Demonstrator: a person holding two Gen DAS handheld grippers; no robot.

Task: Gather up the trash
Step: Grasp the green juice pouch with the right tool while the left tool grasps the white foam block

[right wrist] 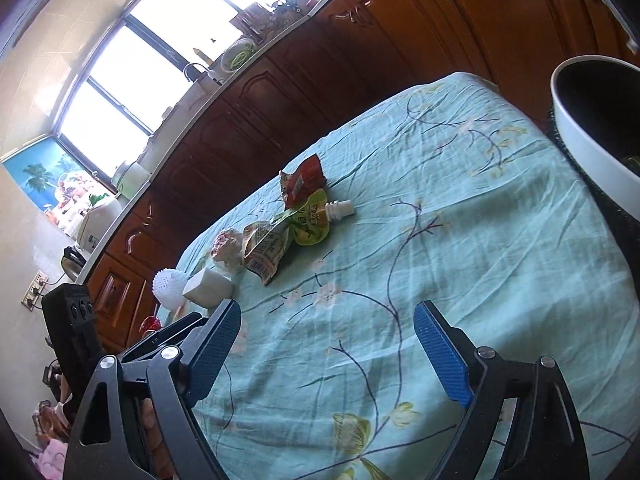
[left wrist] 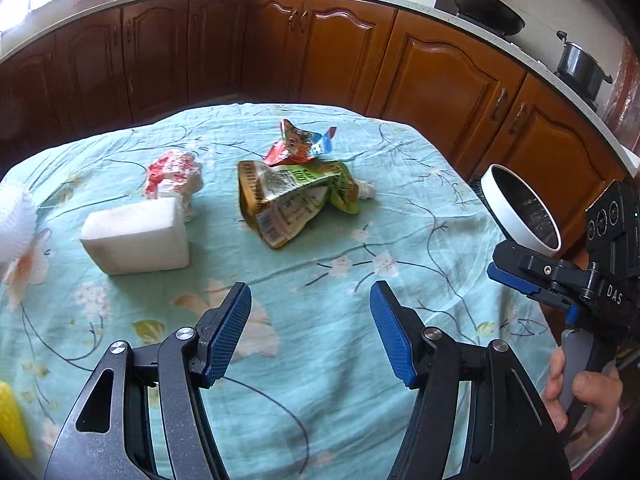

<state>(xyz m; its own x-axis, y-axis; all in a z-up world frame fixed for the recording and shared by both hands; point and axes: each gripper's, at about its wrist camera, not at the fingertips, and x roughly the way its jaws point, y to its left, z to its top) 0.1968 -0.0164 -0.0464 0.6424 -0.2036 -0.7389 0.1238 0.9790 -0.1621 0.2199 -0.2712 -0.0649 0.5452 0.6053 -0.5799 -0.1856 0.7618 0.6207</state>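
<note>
Nothing collected yet: pouch (left wrist: 298,196), wrappers (left wrist: 300,142) and foam block (left wrist: 138,236) lie mid-tabletop (left wrist: 420,208), bin (left wrist: 520,210) at right. Left tool (left wrist: 310,334) and right tool (right wrist: 328,354) gape empty.

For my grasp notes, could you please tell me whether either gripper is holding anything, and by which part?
Nothing is held. The left gripper and the right gripper both have open jaws with only the tablecloth behind them; the trash lies untouched.

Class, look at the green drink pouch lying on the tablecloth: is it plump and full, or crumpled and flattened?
Crumpled and flattened. The green drink pouch lies creased and folded on the tablecloth, its white spout pointing sideways. What remains inside cannot be seen.
</note>
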